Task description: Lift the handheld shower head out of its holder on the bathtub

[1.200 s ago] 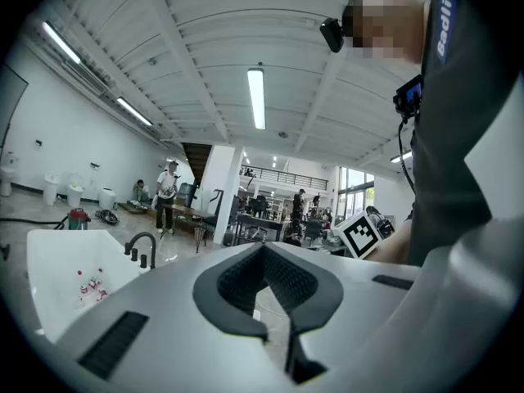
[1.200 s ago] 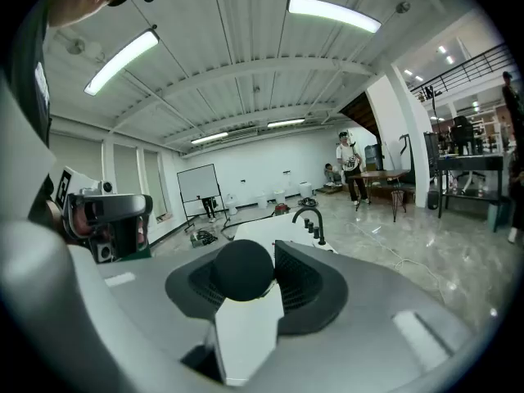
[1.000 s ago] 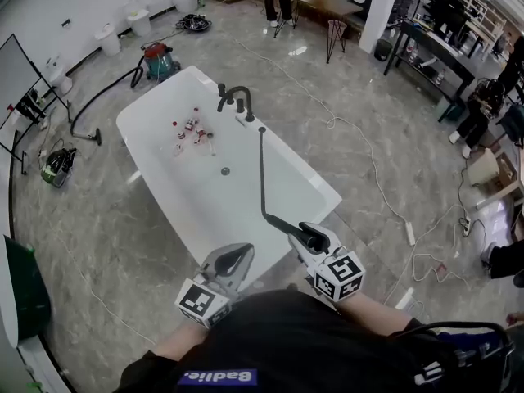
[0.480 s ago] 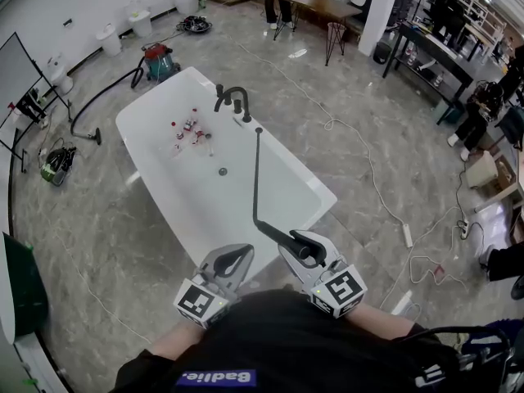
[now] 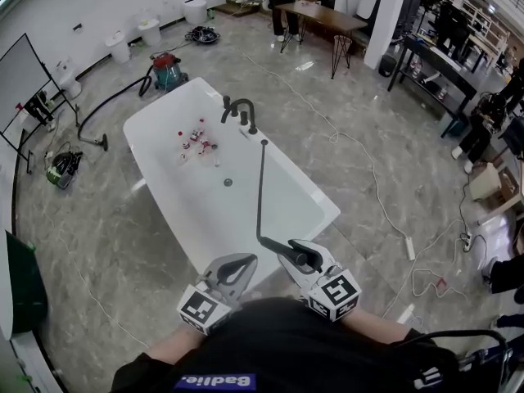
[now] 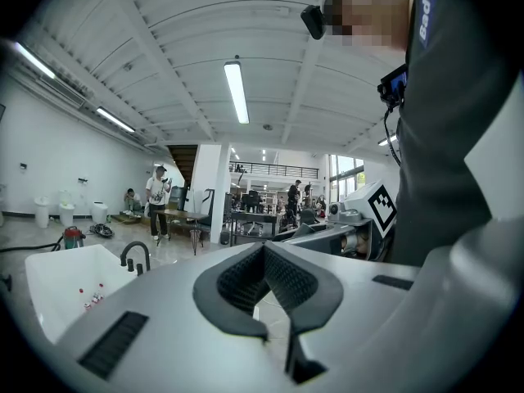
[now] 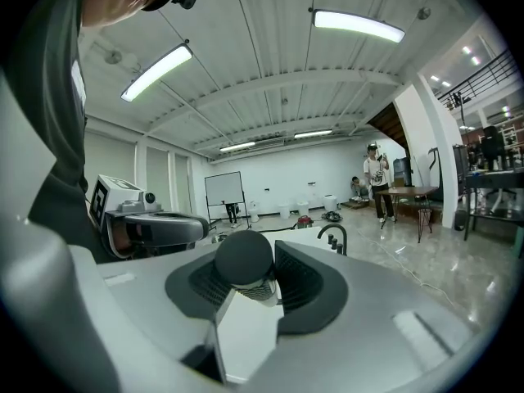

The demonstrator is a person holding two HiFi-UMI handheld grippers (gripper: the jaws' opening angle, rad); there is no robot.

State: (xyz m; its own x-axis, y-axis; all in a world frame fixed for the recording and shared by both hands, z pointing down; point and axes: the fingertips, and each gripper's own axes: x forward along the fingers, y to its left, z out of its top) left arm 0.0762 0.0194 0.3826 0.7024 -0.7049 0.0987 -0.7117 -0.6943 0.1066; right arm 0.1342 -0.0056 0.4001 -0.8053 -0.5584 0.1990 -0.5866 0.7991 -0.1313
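Observation:
The white bathtub stands in the middle of the head view, with a black faucet on its far right rim. A black hose runs from that rim towards me to the black handheld shower head. My right gripper is shut on the shower head, which hangs off the tub's near end. In the right gripper view the shower head's round black end sits between the pads of the right gripper. My left gripper is beside it, shut and holding nothing; its pads meet at the tip.
Several small red and white items lie in the tub near a drain. A red and teal vacuum with its hose sits left of the tub. Cables trail over the floor at right. Tables and people are at the back.
My right gripper has risen a little with the shower head and drawn it nearer to me. The hose now runs straighter down the tub. The left gripper has stayed put.

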